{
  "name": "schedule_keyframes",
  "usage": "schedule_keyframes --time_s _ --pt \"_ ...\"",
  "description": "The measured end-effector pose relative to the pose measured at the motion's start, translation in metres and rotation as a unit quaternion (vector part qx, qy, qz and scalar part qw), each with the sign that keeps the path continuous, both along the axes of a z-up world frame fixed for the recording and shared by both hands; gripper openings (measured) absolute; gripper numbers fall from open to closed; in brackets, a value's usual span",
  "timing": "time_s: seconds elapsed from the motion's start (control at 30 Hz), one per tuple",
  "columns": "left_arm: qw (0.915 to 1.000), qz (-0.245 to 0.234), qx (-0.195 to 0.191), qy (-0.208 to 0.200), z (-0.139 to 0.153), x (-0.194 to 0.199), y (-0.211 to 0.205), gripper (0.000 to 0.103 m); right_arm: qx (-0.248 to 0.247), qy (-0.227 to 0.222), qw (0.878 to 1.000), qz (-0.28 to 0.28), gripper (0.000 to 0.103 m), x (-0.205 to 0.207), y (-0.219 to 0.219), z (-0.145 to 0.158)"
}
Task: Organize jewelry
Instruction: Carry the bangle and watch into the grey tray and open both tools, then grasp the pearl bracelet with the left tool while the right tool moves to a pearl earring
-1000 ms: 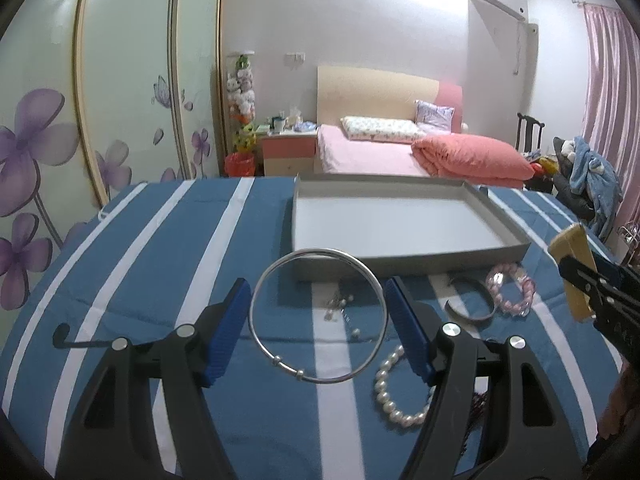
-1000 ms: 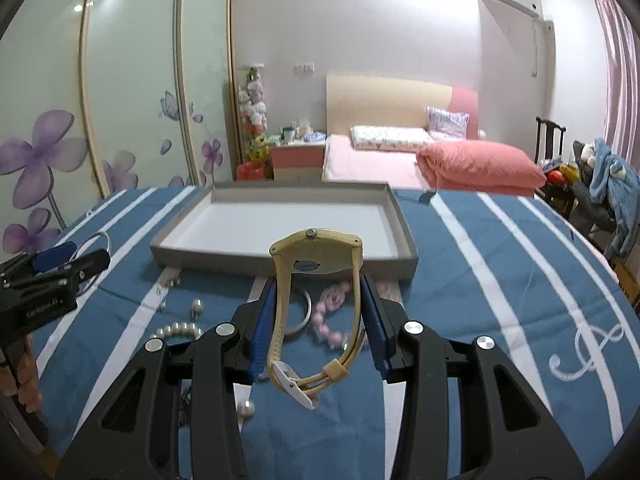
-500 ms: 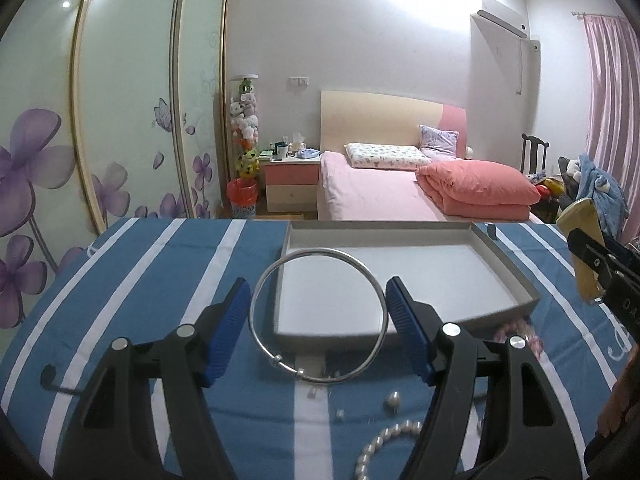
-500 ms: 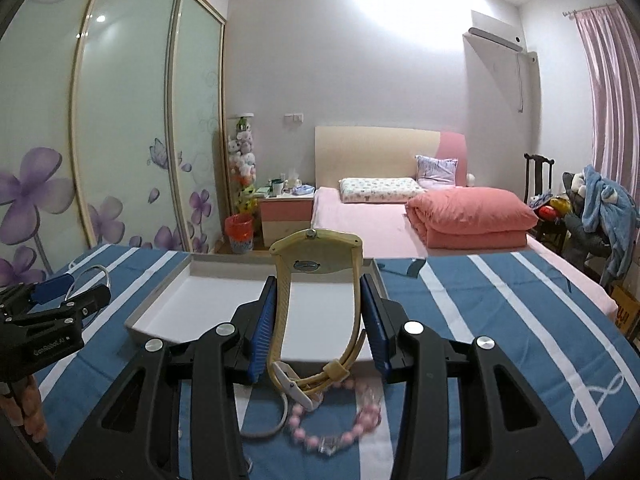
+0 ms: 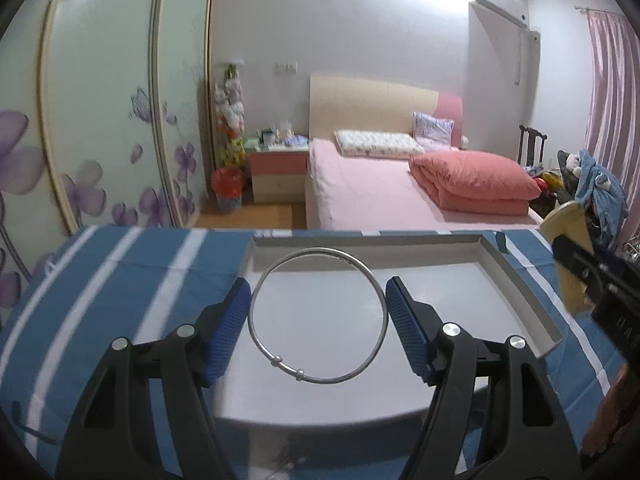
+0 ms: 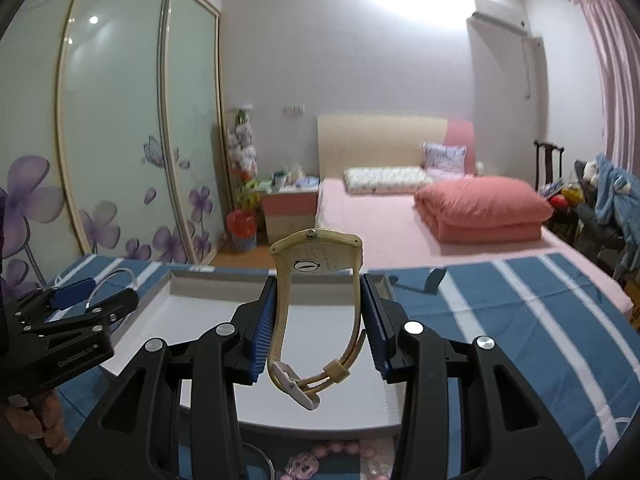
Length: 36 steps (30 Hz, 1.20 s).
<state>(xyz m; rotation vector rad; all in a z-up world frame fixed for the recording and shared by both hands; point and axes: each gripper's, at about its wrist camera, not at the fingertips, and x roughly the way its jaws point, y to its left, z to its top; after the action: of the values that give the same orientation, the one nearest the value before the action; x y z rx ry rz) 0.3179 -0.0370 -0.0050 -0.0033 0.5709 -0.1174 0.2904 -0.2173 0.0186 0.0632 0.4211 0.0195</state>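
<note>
Silver bangle (image 5: pixel 318 316) sits dead centre in the left wrist view, clamped side to side between the blue pads (image 5: pixel 230 332) of the left gripper (image 5: pixel 318 322), jaws spread fairly wide to span the hoop. Two small beads ride on its lower rim. Behind and below it lies the pale floor of the grey tray (image 5: pixel 520 280), which fills the middle of that frame. At the right edge of the same view the right gripper (image 5: pixel 592 280) pokes in, black, with a cream shape in it.

Over to the right wrist view: the cream watch (image 6: pixel 316 320) stands upright in the middle of the frame, case back up top, strap looping down to a buckle at the bottom, pinched between narrow jaws of the right gripper (image 6: pixel 318 320). It hangs over the near part of the tray (image 6: pixel 180 280). At the left edge, the left gripper (image 6: pixel 76 312) shows with the bangle's arc (image 6: pixel 112 280) just visible.

Bottom centre of the right view, below the tray's near wall, a pink bead bracelet (image 6: pixel 340 450) and a thin metal curve lie partly hidden on the blue-and-white striped cloth (image 6: pixel 520 320).

Upper half of both frames: a pink bed (image 5: pixel 380 188) with a folded coral quilt (image 5: pixel 476 184), and flowered sliding wardrobe doors (image 5: pixel 100 120) on the left.
</note>
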Motion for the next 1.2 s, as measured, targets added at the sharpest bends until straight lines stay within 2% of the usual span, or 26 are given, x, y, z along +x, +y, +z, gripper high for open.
schedule_keyframes --time_s 0.17,0.4,0.57,0.63,0.7,0.8,0.93,1.07,1.2 --pt "0.9989 -0.007 -0.003 0.047 -0.025 0.028 -0.007 0.068 0.009 0.058 0.998 0.014 0.042 0.025 -0.002 -0.022" --pt "0.9925 -0.008 -0.009 0.121 -0.056 0.054 -0.006 0.068 0.014 0.154 0.987 0.032 0.042 0.053 0.006 -0.049" --pt "0.9876 -0.006 -0.024 0.155 -0.065 0.065 0.000 0.068 0.004 0.183 0.983 0.034 0.045 0.060 0.013 -0.057" --pt "0.9877 -0.008 -0.025 0.154 -0.066 0.065 0.002 0.068 0.001 0.181 0.983 0.032 0.051 0.060 0.015 -0.056" --pt "0.9881 -0.010 -0.032 0.150 -0.064 0.062 0.004 0.069 0.002 0.174 0.984 0.030 0.063 0.057 0.016 -0.052" --pt "0.9891 -0.010 -0.042 0.141 -0.054 0.057 0.009 0.069 0.008 0.159 0.987 0.028 0.064 0.050 0.011 -0.042" --pt "0.9934 -0.003 -0.048 0.104 -0.030 0.033 0.027 0.070 0.026 0.123 0.992 0.024 0.064 0.024 0.000 -0.019" --pt "0.9957 0.001 -0.042 0.082 -0.013 -0.004 0.045 0.071 0.032 0.091 0.995 0.026 0.065 -0.008 -0.003 0.000" --pt "0.9964 0.002 -0.034 0.077 -0.009 -0.044 0.060 0.071 0.038 0.071 0.996 0.030 0.065 -0.050 -0.001 0.007"
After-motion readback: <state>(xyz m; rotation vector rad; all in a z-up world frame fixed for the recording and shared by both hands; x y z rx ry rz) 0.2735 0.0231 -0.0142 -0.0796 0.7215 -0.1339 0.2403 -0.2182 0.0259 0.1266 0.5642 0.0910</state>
